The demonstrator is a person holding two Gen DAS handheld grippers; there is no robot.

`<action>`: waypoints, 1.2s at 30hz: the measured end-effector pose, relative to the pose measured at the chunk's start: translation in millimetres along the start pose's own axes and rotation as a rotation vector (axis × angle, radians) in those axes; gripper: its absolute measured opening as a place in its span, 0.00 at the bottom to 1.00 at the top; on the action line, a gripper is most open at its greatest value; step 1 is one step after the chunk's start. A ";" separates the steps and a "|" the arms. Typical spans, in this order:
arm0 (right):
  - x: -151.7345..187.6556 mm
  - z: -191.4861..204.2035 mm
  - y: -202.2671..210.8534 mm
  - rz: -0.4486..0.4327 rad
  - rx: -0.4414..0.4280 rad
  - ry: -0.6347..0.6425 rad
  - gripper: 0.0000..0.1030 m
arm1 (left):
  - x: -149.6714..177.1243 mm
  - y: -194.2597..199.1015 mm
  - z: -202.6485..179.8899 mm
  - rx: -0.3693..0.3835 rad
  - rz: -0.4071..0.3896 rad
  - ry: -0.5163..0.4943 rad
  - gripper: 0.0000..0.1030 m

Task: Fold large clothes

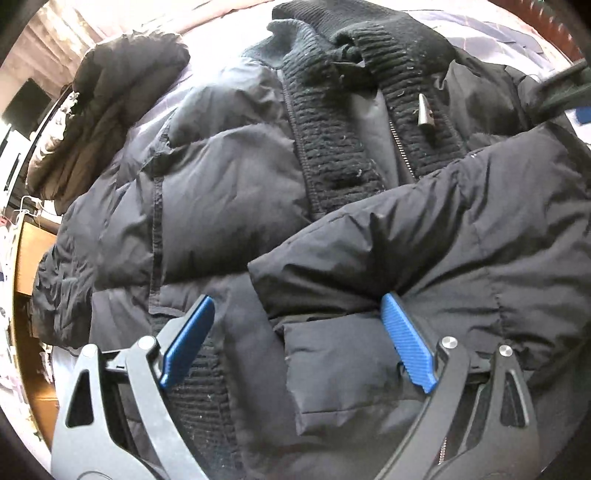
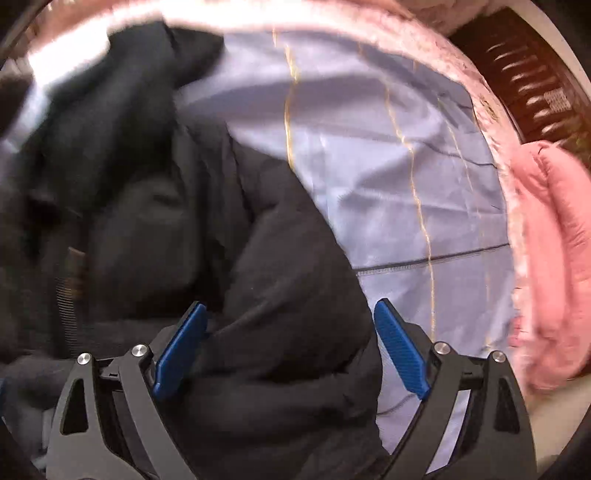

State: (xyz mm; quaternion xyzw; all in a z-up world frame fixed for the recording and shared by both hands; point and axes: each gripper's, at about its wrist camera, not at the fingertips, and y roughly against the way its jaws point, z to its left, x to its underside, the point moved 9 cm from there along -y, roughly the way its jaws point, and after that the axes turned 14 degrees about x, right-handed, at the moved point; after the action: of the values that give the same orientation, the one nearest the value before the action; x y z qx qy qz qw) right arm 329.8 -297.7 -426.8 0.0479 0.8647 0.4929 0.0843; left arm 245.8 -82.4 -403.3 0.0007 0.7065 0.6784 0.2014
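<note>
Jacket (image 1: 229, 206) black, puffy, on blue sheet (image 2: 388, 155). Left gripper (image 1: 297, 314) spread wide over folded sleeve (image 1: 424, 236); right gripper (image 2: 290, 317) spread wide over jacket edge.

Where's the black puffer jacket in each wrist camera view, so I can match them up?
Left wrist: the black puffer jacket fills most of the picture, knit collar at top, left tongs open over it.
Right wrist: it covers the left half and lower middle, blurred, between the open right tongs.
Shared landmark: the pale blue sheet beneath the jacket.

Jacket (image 1: 229, 206) on sheet (image 2: 388, 155), sleeve (image 1: 424, 236) atop
</note>
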 end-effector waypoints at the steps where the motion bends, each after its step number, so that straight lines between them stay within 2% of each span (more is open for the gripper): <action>1: 8.2 1.4 -7.1 0.021 -0.006 0.003 0.35 | 0.6 1.5 -2.2 0.006 0.001 -0.005 0.90; 2: 11.0 -1.0 -13.8 0.051 0.003 -0.032 0.24 | 3.7 -0.3 5.4 0.009 0.001 -0.011 0.90; 4: 4.0 -15.2 -14.6 0.056 -0.055 -0.145 0.13 | 3.8 0.6 9.8 0.011 0.003 -0.028 0.90; 7: -19.4 -62.6 -19.5 0.050 -0.218 -0.431 0.11 | 8.2 -0.9 14.5 0.037 0.014 -0.031 0.91; 10: -20.2 -74.8 -50.6 0.129 -0.313 -0.531 0.10 | 5.4 -6.3 6.7 0.007 0.007 -0.079 0.92; 11: -16.9 -81.4 -64.4 0.151 -0.359 -0.608 0.10 | 4.1 -6.8 3.1 -0.006 0.000 -0.103 0.94; 13: -3.4 -100.2 -91.8 0.200 -0.537 -0.867 0.10 | 5.7 -6.6 -2.5 -0.007 -0.008 -0.117 0.95; 14: 1.3 -101.5 -102.2 0.222 -0.598 -0.914 0.12 | 5.8 -7.2 -2.5 -0.011 -0.007 -0.114 0.96; 15: 0.6 -96.6 -107.9 0.220 -0.618 -0.850 0.12 | 5.5 -6.9 -2.2 -0.020 -0.010 -0.117 0.97; 16: -2.7 -97.7 -104.5 0.193 -0.595 -0.783 0.14 | 4.2 -5.5 -3.4 -0.023 -0.020 -0.129 0.97; 17: -6.5 -103.8 -94.8 0.149 -0.575 -0.730 0.19 | 3.0 -4.6 -3.9 -0.034 -0.027 -0.145 0.97; 19: -9.8 -120.8 -60.3 0.035 -0.632 -0.690 0.26 | -1.4 -2.2 -4.2 -0.073 -0.043 -0.169 0.97; 21: -2.4 -145.4 -21.9 -0.113 -0.615 -0.647 0.45 | -4.1 0.8 -4.9 -0.097 -0.050 -0.171 0.97; 22: 3.6 -152.0 -10.7 -0.157 -0.587 -0.620 0.70 | -4.4 3.2 -7.0 -0.099 -0.055 -0.171 0.97; 23: 12.0 -153.3 3.5 -0.191 -0.564 -0.574 0.84 | -4.5 4.9 -7.3 -0.103 -0.056 -0.173 0.97; 24: 19.3 -150.5 13.2 -0.205 -0.570 -0.525 0.85 | -4.1 7.1 -9.2 -0.111 -0.053 -0.177 0.97; 25: 31.2 -143.9 23.3 -0.197 -0.611 -0.482 0.85 | -2.7 10.8 -14.5 -0.115 -0.053 -0.180 0.97; 27: 55.4 -130.2 40.0 -0.150 -0.756 -0.475 0.87 | 0.9 16.4 -20.6 -0.118 -0.050 -0.187 0.97; 29: 75.1 -105.3 48.4 -0.046 -0.977 -0.510 0.89 | 0.4 17.3 -13.3 -0.112 -0.042 -0.196 0.96; 30: 79.7 -93.3 45.7 0.018 -1.025 -0.529 0.89 | 3.4 17.2 -10.3 -0.108 -0.038 -0.195 0.96; 31: 86.9 -76.3 33.7 0.112 -1.004 -0.529 0.89 | 5.9 18.5 -10.0 -0.095 -0.029 -0.185 0.96; 33: 99.2 -46.1 3.4 0.245 -0.845 -0.508 0.89 | 11.6 19.5 -4.6 -0.058 -0.015 -0.164 0.96; 34: 102.2 -35.6 -7.2 0.274 -0.787 -0.484 0.86 | 12.9 21.4 -3.9 -0.019 -0.006 -0.145 0.97; 35: 108.2 -23.8 -15.5 0.291 -0.719 -0.453 0.75 | 13.9 23.0 -2.2 0.001 -0.004 -0.131 0.97; 36: 112.2 -19.9 -22.6 0.270 -0.645 -0.442 0.69 | 14.3 26.7 -0.2 0.021 -0.006 -0.111 0.97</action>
State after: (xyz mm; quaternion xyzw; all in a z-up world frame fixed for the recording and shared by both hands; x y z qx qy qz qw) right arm 215.9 -307.4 -447.4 0.2366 0.6129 0.7231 0.2133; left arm 225.3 -76.5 -381.8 0.0386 0.7014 0.6692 0.2424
